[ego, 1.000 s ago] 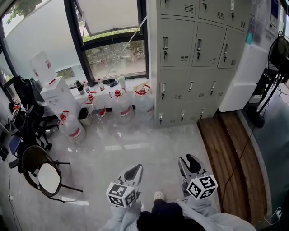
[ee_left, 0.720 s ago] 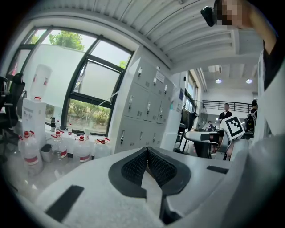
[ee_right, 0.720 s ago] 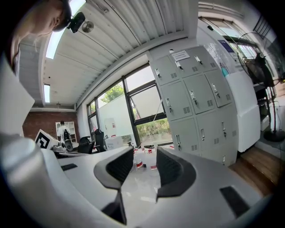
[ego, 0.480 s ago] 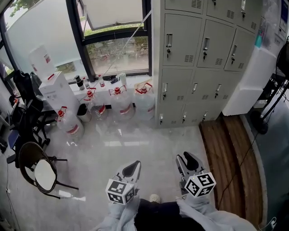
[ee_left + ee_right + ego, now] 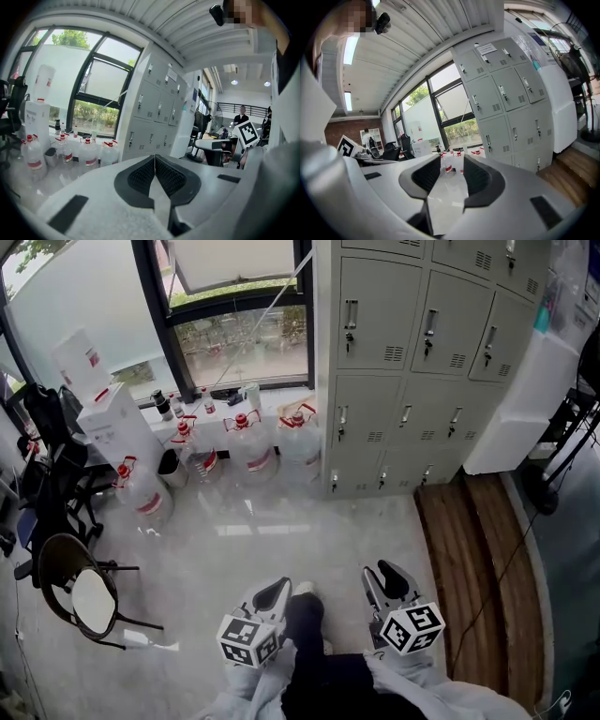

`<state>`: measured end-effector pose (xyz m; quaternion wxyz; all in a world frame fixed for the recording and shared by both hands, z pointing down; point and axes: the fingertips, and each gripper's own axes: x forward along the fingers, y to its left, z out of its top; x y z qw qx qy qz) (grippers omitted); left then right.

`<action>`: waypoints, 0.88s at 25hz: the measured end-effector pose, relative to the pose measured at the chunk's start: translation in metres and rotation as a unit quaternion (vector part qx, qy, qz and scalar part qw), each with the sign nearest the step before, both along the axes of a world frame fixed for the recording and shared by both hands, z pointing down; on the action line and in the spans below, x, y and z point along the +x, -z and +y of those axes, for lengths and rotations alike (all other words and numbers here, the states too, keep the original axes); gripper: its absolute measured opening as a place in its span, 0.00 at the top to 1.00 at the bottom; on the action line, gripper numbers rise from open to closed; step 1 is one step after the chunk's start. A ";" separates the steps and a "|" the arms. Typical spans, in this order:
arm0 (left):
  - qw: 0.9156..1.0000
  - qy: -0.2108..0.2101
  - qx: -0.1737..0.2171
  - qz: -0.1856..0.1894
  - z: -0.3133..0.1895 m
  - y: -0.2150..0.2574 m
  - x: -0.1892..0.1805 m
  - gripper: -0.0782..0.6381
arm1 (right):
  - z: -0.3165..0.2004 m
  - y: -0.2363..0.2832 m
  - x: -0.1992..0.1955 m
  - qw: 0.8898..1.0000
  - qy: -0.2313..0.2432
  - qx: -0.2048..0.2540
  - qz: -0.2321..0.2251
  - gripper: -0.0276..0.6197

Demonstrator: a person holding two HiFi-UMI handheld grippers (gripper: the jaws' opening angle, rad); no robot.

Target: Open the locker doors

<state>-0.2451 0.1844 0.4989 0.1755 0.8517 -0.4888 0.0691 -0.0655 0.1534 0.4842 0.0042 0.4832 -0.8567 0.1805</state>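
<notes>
You stand well back from the grey lockers (image 5: 412, 362), which fill the upper right of the head view beside the window (image 5: 234, 343). Every locker door (image 5: 370, 310) in sight is shut, each with its handle (image 5: 349, 315) near the left edge, so none of the task is done yet.

You carry both grippers low and close to your body, pointed toward the lockers, which suits walking rather than reaching. Your left gripper (image 5: 154, 161) has its jaws pressed together with nothing between them. Your right gripper (image 5: 452, 176) has its jaws parted by a moderate gap. Only floor and the distant water jugs (image 5: 251, 448) show through it, and it holds nothing. That parted pair looks the readier one for taking a handle.

Pale floor (image 5: 281, 540) lies between you and the doors, with the jugs lined up under the window to the left and a wooden platform (image 5: 478, 549) to the right, so a straight approach looks unobstructed. You need to get close before either gripper can reach a handle.
</notes>
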 end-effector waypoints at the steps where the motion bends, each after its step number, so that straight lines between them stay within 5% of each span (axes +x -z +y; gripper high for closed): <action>1: 1.000 0.000 -0.003 0.001 -0.002 -0.002 -0.001 0.88 | -0.002 -0.001 0.000 1.000 0.000 0.000 0.001 0.73; 10: 1.000 -0.020 0.012 0.000 -0.057 -0.002 0.003 0.88 | -0.044 -0.009 0.001 1.000 -0.014 -0.003 0.000 0.73; 22: 0.999 -0.015 0.034 0.009 -0.177 0.032 -0.015 0.88 | -0.163 0.027 -0.014 1.000 -0.016 0.018 0.003 0.73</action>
